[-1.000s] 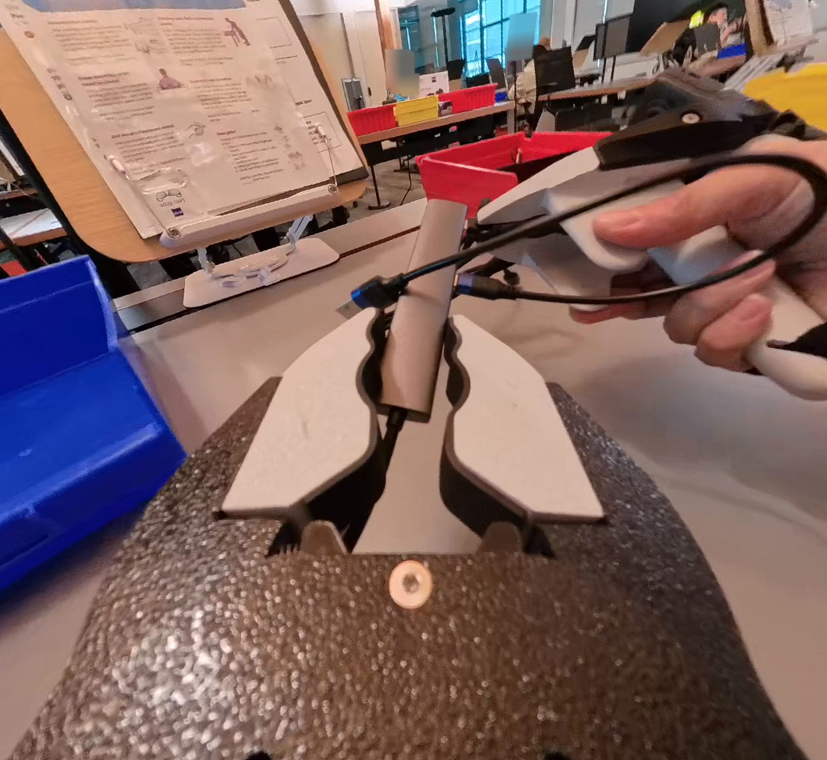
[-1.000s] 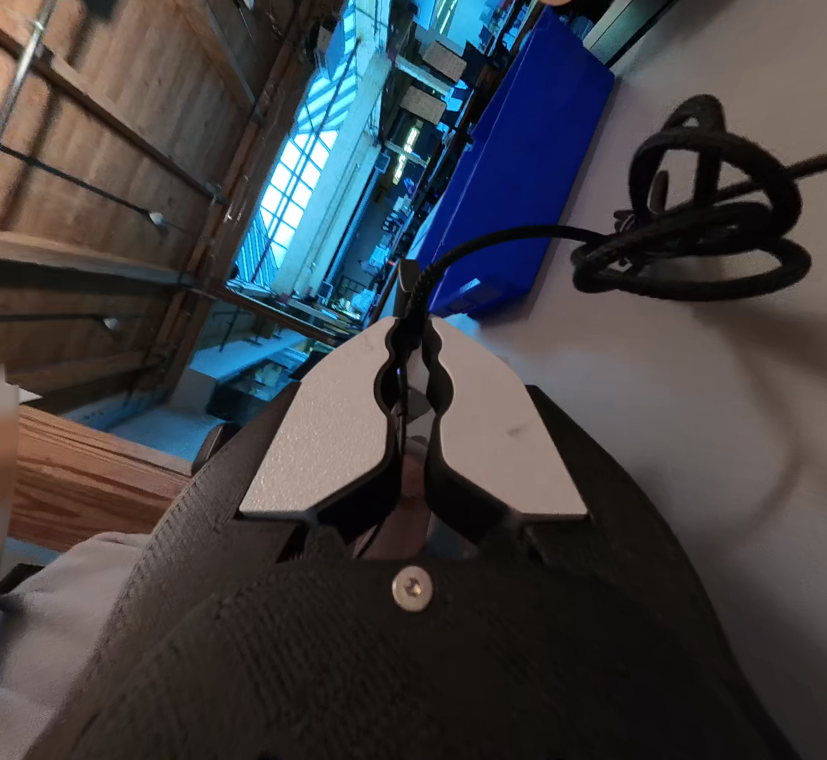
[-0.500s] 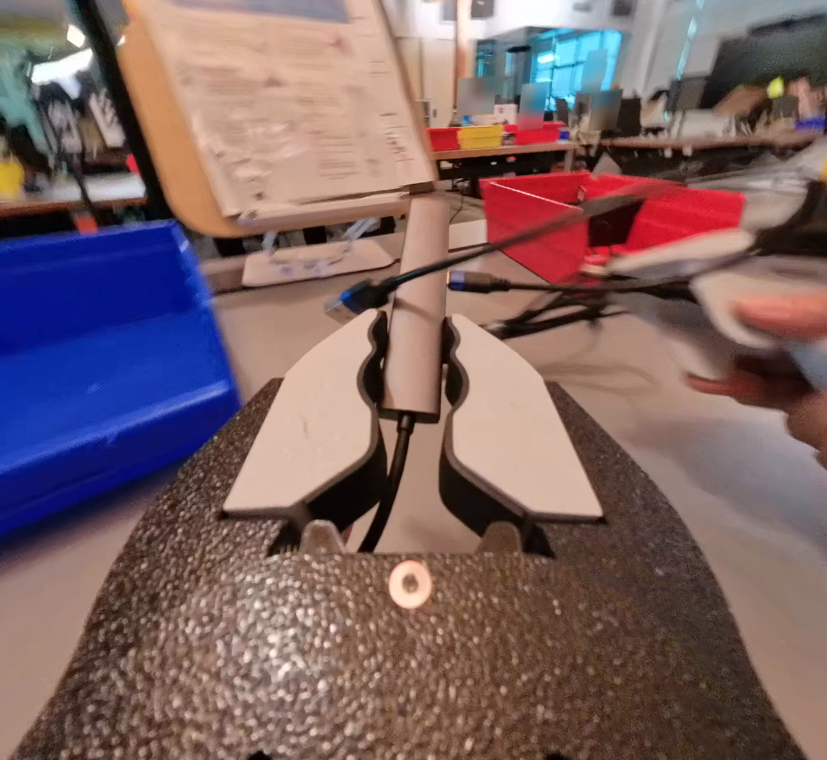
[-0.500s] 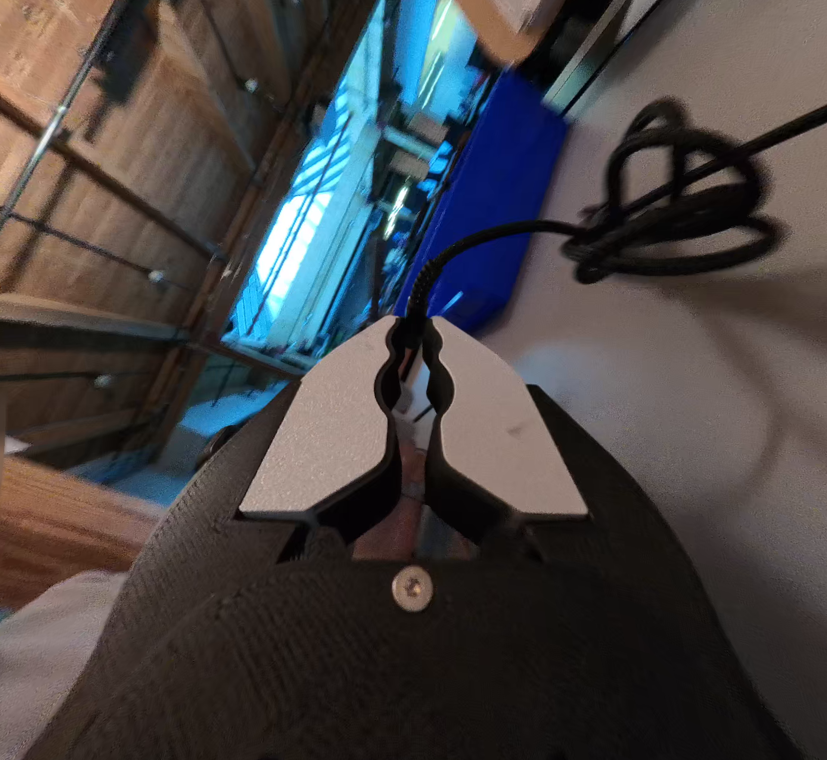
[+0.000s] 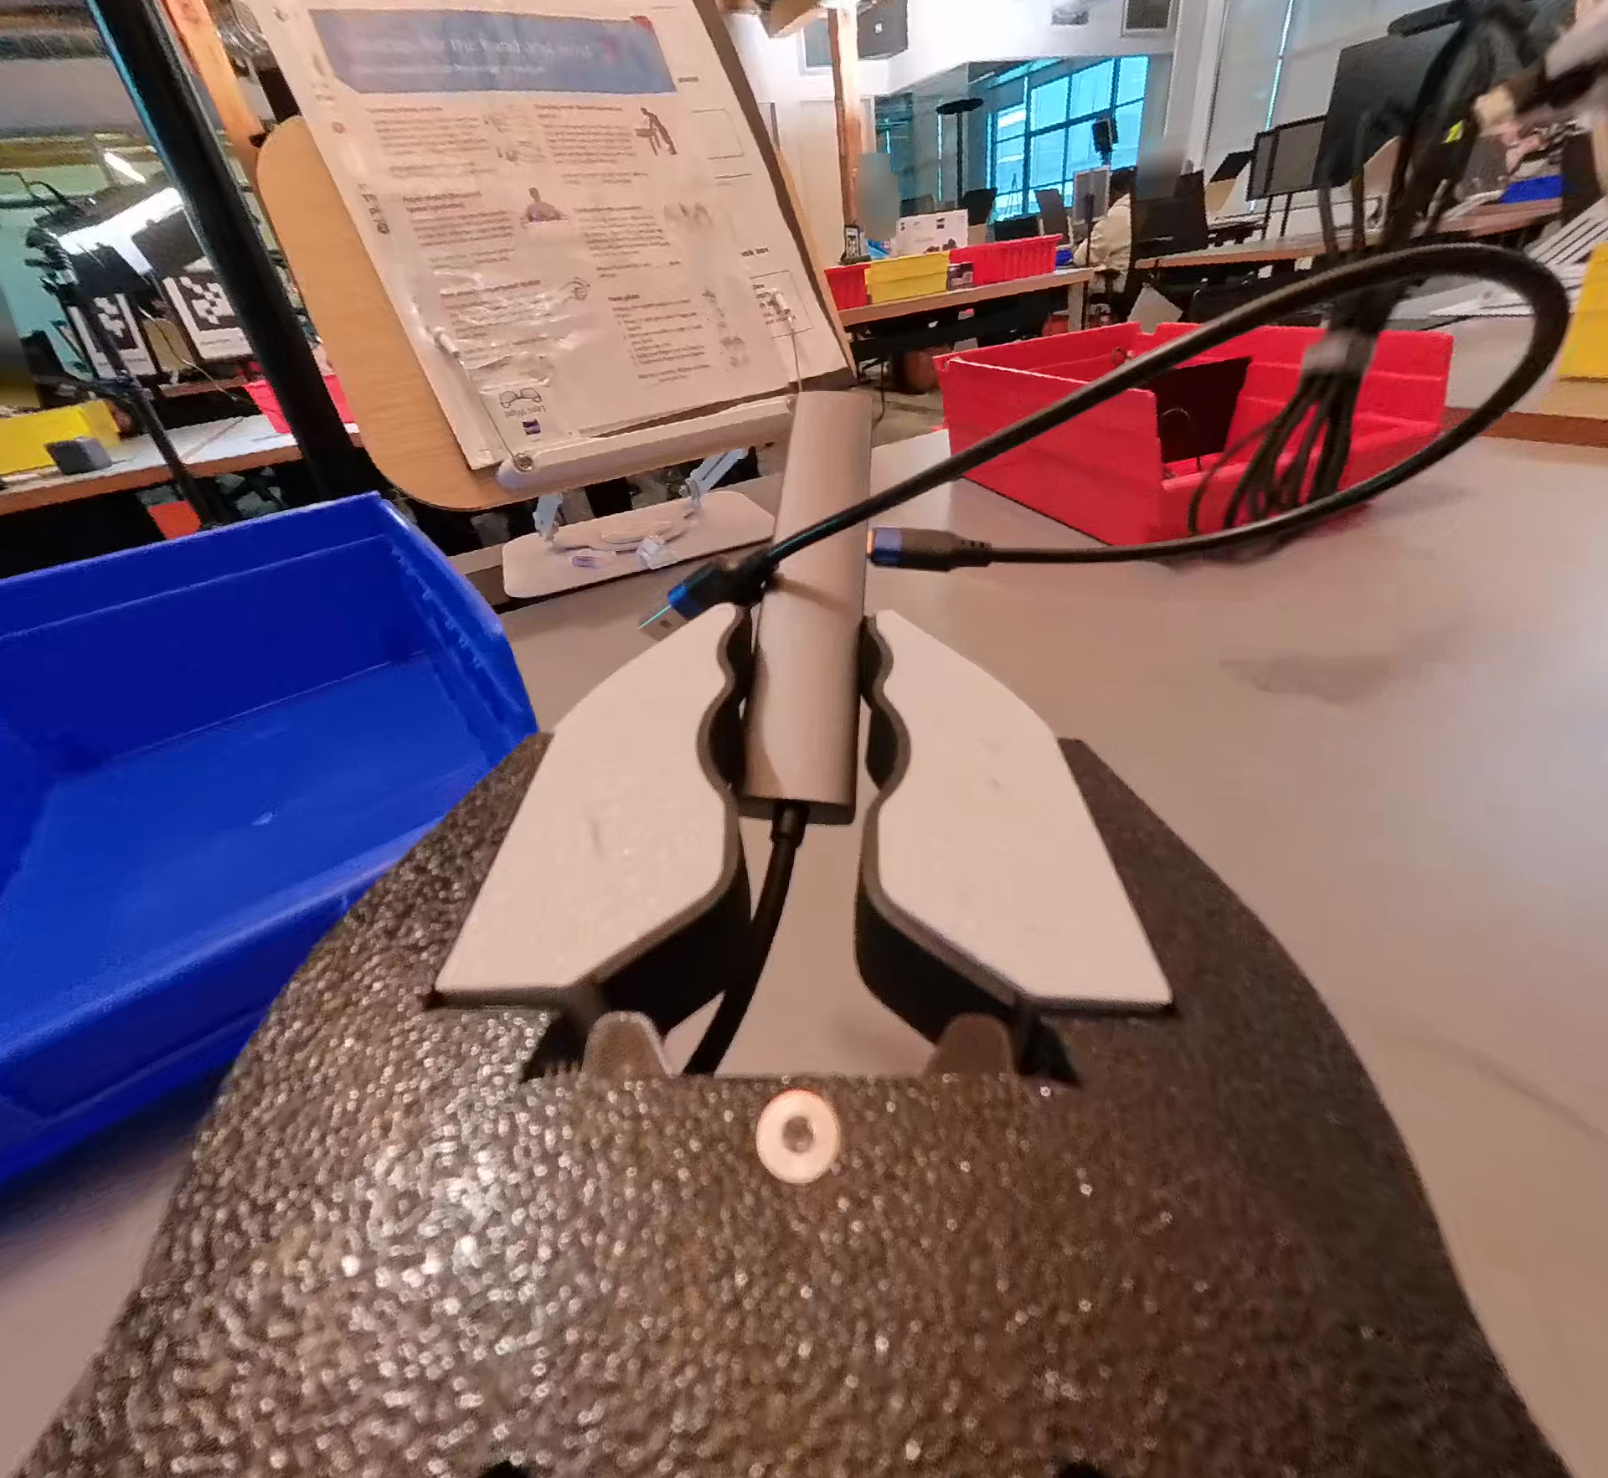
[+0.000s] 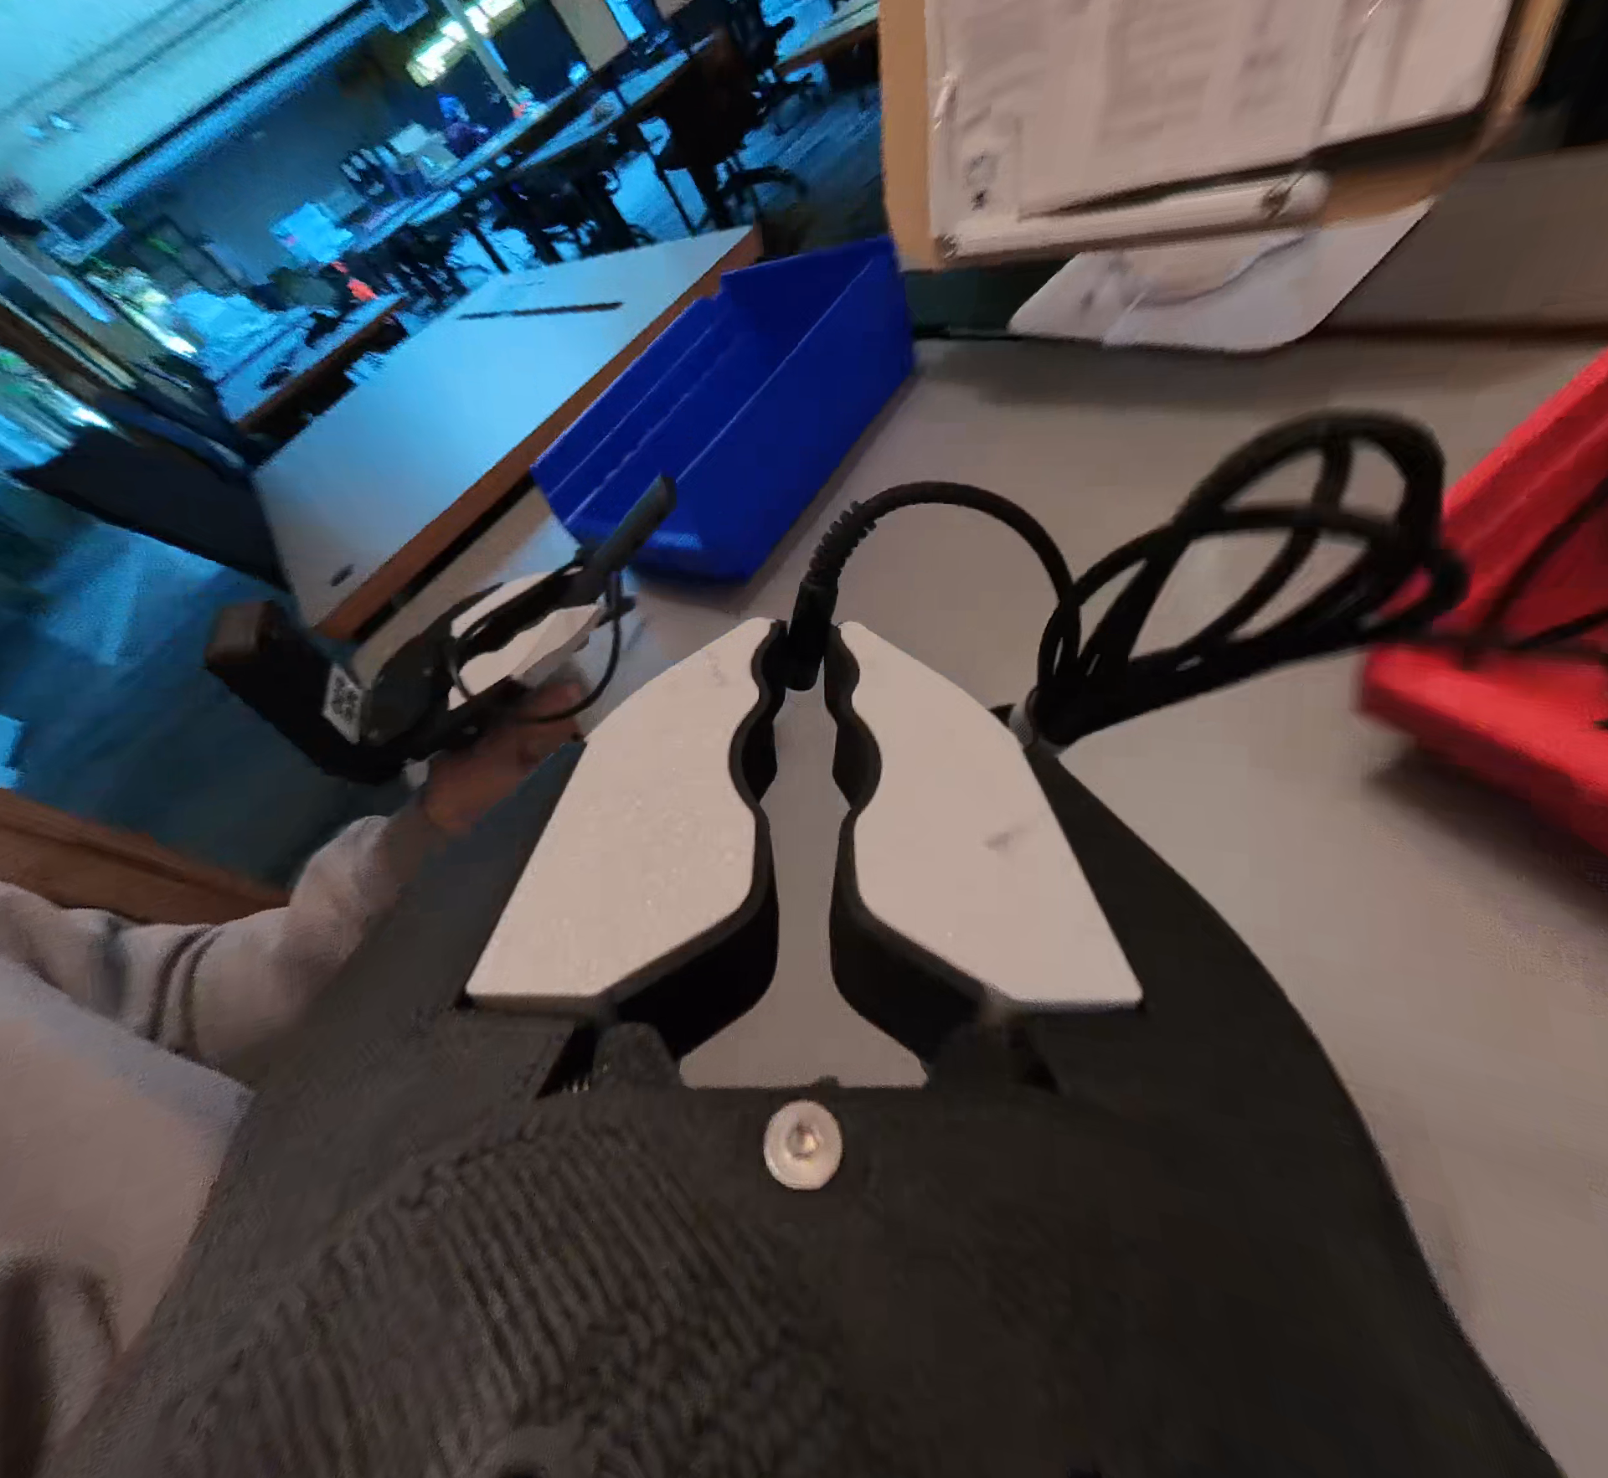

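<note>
My left gripper (image 5: pixel 805 627) is shut on a slim grey USB hub (image 5: pixel 814 566) and holds it tilted up above the table. The hub's own black lead hangs down between the fingers. A blue-ringed plug (image 5: pixel 922 547) meets the hub's right side. A second blue-ringed plug (image 5: pixel 696 592) hangs free at its left. Their black cable (image 5: pixel 1305 323) loops up to the right. My right gripper (image 6: pixel 805 636) is shut on the end of a black cable. That cable arcs over to a black coil (image 6: pixel 1262 566). The left gripper (image 6: pixel 487 653) shows in the right wrist view, held in a hand.
A blue bin (image 5: pixel 217 740) stands at the left on the grey table (image 5: pixel 1305 740); it also shows in the right wrist view (image 6: pixel 740 410). A red bin (image 5: pixel 1088 427) stands at the back right (image 6: pixel 1497 610). A document stand (image 5: pixel 522 218) with printed sheets rises behind.
The right gripper and its hand have drawn away from the hub to the right and mostly left the left wrist view. The cable loop has stretched out. The right wrist view has rolled upright.
</note>
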`<state>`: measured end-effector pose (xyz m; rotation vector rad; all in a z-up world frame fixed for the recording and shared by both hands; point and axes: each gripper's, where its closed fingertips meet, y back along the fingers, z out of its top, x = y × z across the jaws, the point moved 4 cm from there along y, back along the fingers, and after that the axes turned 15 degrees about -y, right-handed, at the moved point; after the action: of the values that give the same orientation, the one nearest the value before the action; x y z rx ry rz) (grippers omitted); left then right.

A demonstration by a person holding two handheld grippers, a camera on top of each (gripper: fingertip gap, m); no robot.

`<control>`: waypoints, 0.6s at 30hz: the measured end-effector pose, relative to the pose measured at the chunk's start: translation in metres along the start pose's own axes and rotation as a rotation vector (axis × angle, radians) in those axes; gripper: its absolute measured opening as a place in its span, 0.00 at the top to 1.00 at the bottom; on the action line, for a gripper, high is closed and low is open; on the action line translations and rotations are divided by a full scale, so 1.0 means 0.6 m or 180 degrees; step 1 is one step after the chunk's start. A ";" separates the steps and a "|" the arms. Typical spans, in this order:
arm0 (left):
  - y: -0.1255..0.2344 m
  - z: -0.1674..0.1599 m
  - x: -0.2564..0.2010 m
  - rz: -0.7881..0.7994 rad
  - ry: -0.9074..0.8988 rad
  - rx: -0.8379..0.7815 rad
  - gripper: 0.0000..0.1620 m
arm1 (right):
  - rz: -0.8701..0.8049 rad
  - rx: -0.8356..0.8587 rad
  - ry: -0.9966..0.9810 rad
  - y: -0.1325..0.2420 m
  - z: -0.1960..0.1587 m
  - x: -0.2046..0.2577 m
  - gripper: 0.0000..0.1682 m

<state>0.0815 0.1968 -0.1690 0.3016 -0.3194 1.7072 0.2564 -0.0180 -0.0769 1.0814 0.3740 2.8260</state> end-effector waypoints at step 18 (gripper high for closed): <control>-0.010 0.006 -0.038 -0.0248 -0.0077 -0.0043 0.86 | 0.0308 -0.1323 -0.1242 0.018 0.167 -0.230 0.95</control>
<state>0.0911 0.1754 -0.1743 0.3209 -0.3328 1.6253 0.4257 -0.0331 -0.0910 1.5227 -0.2905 2.5081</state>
